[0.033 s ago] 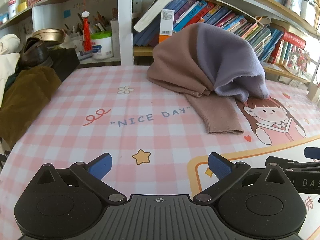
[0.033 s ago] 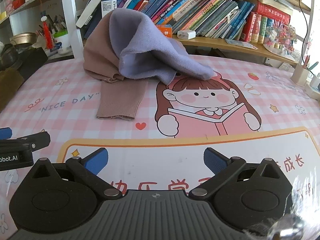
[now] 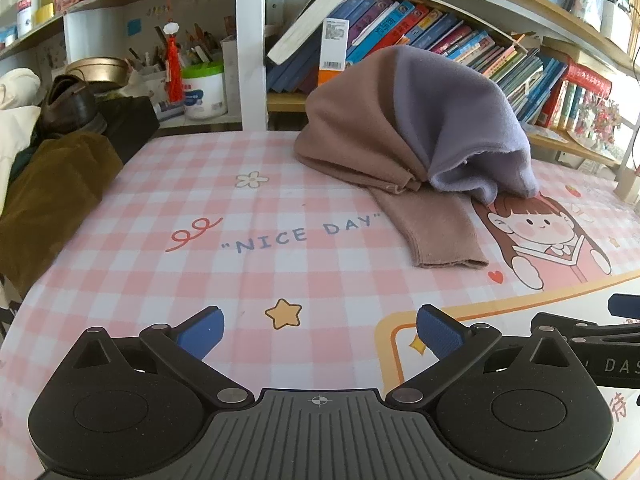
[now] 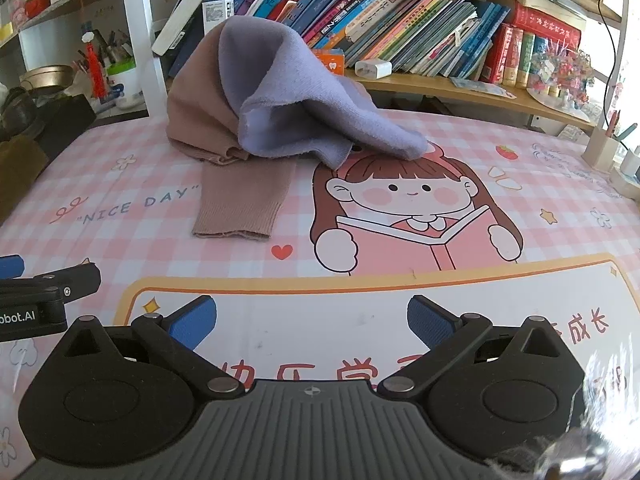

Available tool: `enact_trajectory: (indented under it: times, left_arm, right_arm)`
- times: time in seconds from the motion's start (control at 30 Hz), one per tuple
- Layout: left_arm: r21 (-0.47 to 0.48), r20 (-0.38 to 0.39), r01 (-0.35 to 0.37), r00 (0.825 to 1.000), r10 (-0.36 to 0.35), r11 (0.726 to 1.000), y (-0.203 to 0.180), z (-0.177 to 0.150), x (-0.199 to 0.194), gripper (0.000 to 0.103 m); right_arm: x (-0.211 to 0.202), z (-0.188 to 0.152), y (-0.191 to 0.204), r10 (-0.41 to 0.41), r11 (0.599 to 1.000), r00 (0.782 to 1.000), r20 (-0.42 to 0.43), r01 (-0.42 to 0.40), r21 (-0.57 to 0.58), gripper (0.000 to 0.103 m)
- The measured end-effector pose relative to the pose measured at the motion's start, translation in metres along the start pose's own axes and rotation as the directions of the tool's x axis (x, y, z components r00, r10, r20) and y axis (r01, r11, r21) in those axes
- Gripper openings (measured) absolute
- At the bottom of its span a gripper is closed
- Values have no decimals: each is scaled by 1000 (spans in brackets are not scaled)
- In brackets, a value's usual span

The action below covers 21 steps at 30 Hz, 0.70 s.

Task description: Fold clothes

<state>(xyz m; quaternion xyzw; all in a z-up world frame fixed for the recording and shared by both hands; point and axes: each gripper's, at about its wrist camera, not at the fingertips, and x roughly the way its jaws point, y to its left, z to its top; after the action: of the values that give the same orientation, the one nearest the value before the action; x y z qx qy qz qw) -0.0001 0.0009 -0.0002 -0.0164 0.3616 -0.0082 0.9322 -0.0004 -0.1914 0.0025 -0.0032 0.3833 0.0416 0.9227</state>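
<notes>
A brown and lavender garment (image 3: 416,128) lies heaped at the far side of the pink checked table cover (image 3: 240,240), one brown sleeve (image 3: 436,228) stretched toward me. It also shows in the right wrist view (image 4: 280,104), with the sleeve (image 4: 240,204) at left. My left gripper (image 3: 320,332) is open and empty, low over the near table, well short of the sleeve. My right gripper (image 4: 312,320) is open and empty, over the white panel of the cover. Each gripper shows at the edge of the other's view.
A bookshelf (image 4: 400,28) with many books stands right behind the garment. A dark olive cloth (image 3: 52,192), a shoe (image 3: 68,104) and a black box sit at the table's left edge. A pen holder (image 4: 600,148) stands far right.
</notes>
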Motion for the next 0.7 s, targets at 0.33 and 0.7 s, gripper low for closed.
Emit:
enact_trajectory:
  times: [0.33, 0.7]
  left_arm:
    - [-1, -1, 1, 1000, -1, 1000, 2, 1, 1, 103]
    - [-7, -5, 5, 1000, -5, 1000, 3, 1, 2, 103]
  right_arm:
    - [1, 0, 0, -4, 1000, 1000, 1, 4, 2, 103]
    - [2, 1, 1, 0, 1000, 1000, -7, 0, 3, 103]
